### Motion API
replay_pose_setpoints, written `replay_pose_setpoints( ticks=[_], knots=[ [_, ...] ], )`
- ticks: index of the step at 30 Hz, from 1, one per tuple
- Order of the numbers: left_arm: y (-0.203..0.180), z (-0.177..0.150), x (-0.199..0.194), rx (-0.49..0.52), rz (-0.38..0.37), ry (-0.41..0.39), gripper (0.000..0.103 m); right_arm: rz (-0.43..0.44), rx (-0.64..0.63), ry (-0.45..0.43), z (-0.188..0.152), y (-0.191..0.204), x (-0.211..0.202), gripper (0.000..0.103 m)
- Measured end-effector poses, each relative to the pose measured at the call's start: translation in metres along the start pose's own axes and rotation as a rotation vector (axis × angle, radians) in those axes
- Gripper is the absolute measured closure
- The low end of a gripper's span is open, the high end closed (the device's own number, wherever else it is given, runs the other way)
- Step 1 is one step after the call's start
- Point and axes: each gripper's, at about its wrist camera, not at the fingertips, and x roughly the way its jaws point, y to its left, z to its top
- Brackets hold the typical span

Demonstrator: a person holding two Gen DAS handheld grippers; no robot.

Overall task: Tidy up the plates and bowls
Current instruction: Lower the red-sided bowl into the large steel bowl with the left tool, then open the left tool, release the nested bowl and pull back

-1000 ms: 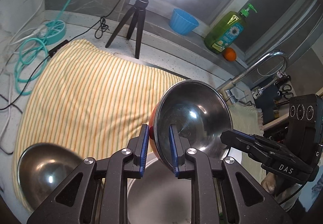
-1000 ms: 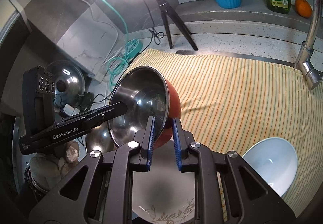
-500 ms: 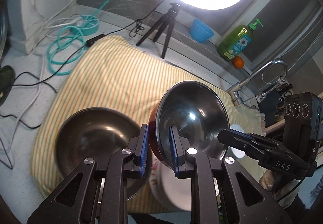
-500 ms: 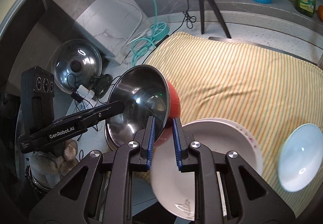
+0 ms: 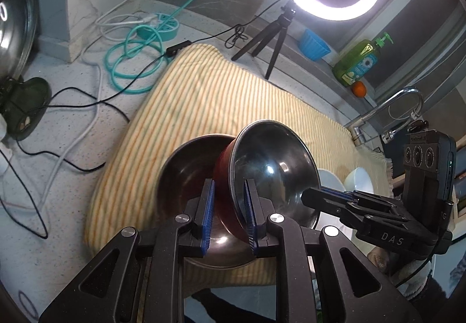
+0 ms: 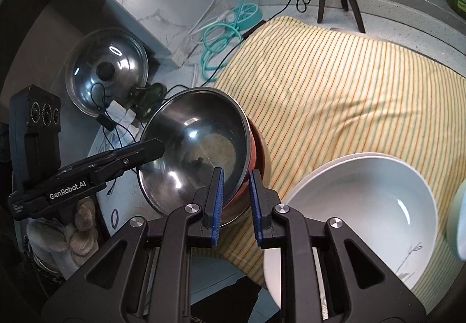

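a bowl [image 5: 271, 165] hangs tilted above the near edge of the striped cloth [image 5: 204, 101], its rim pinched by the left gripper [image 5: 228, 207] on one side and the right gripper [image 6: 236, 197] on the other; a second bowl [image 5: 186, 174] lies on the cloth just left of it; a plate [image 6: 364, 200] lies to its right; behind the cloth stands a tripod [image 5: 271, 37]; a coiled cable [image 5: 137, 60] lies off the cloth's far left corner.

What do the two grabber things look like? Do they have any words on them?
Both are black plastic, built from angular arms with triangle-shaped holes and silver bolts, and have ridged blue pads inside the fingers. The left gripper has "GenRobot.AI" in white on its side; the right gripper has "DAS". Each carries a black box with three round lenses. A hand behind the left one wears a light knitted glove.
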Motion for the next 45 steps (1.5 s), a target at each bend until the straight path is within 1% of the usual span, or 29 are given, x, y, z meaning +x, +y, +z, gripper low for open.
replay_pose_setpoints(
  ticks=[7, 12, 18, 27, 31, 35, 37, 45],
  knots=[
    [0.020, -0.011, 0.015, -0.010, 0.025, 0.046, 0.085, -0.031, -0.011, 0.044, -0.004, 0.005, 0.025, 0.085],
    [0.025, -0.015, 0.023, 0.007, 0.056, 0.068, 0.085, -0.059, -0.029, 0.057, -0.004, 0.009, 0.035, 0.085],
    [0.028, -0.016, 0.028, 0.014, 0.079, 0.071, 0.085, -0.092, -0.056, 0.064, -0.003, 0.015, 0.043, 0.085],
    [0.024, -0.016, 0.031, 0.043, 0.108, 0.068, 0.085, -0.117, -0.068, 0.064, -0.002, 0.015, 0.046, 0.085],
    [0.023, -0.015, 0.032, 0.041, 0.108, 0.071, 0.084, -0.107, -0.057, 0.060, 0.000, 0.014, 0.044, 0.075],
    [0.023, -0.015, 0.030, 0.039, 0.107, 0.064, 0.084, -0.107, -0.073, 0.042, 0.000, 0.018, 0.039, 0.065],
    [0.022, -0.014, 0.029, 0.038, 0.109, 0.061, 0.084, -0.105, -0.074, 0.036, 0.000, 0.019, 0.037, 0.063],
    [0.021, -0.012, 0.021, 0.025, 0.099, 0.042, 0.084, -0.089, -0.064, 0.007, 0.000, 0.018, 0.025, 0.062]
  ],
)
